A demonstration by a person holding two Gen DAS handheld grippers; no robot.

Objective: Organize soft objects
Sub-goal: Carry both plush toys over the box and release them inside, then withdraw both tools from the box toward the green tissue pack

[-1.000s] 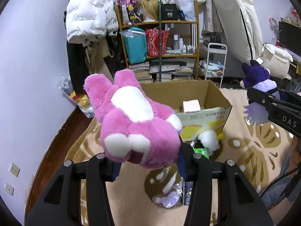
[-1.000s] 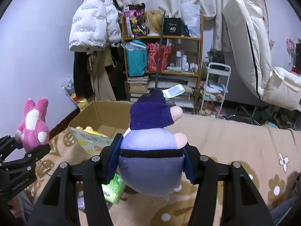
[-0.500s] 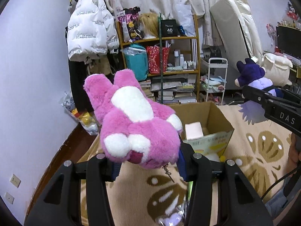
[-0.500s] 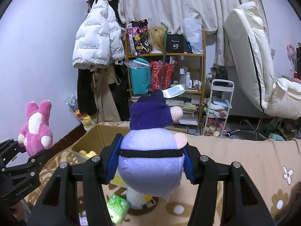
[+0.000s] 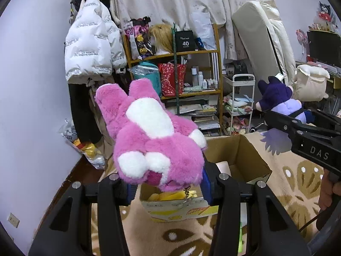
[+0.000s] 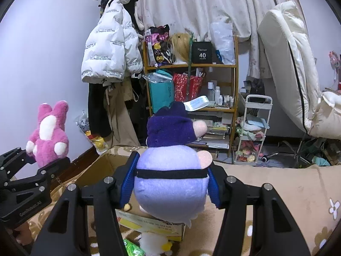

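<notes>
**Two plush toys held above an open box**

Item 1, far left: white jacket (image 5: 91,49), hanging against the wall, with dark garments beneath it.

Item 2: pink plush (image 5: 153,140), white-bellied, lying on its back and raised in the air. We hold it in the left gripper (image 5: 168,188), whose blue pads press into its lower end from both sides. In the right wrist view the same plush (image 6: 48,134) shows at the far left, upright above the left gripper (image 6: 46,166).

Item 3, centre: cardboard box (image 5: 253,155), flaps open, on the patterned beige blanket (image 5: 298,183). It lies directly below and beyond the pink plush. Yellow soft goods (image 5: 170,195) show inside its near edge.

Item 4, behind: wooden shelf (image 5: 198,52) stocked with bags, bottles and books; a white cart (image 5: 243,102) just beside it.

Item 5, right: purple plush (image 6: 172,170), dark hood, lilac body with a black band. We hold it in the right gripper (image 6: 170,185), closed against its flanks, above the box's (image 6: 96,168) near edge. From the left wrist view, this plush (image 5: 279,100) hangs at the right, with the right gripper (image 5: 275,119) under it.

Item 6, far right: white mattress (image 6: 285,64), leaning on the curtain.
</notes>
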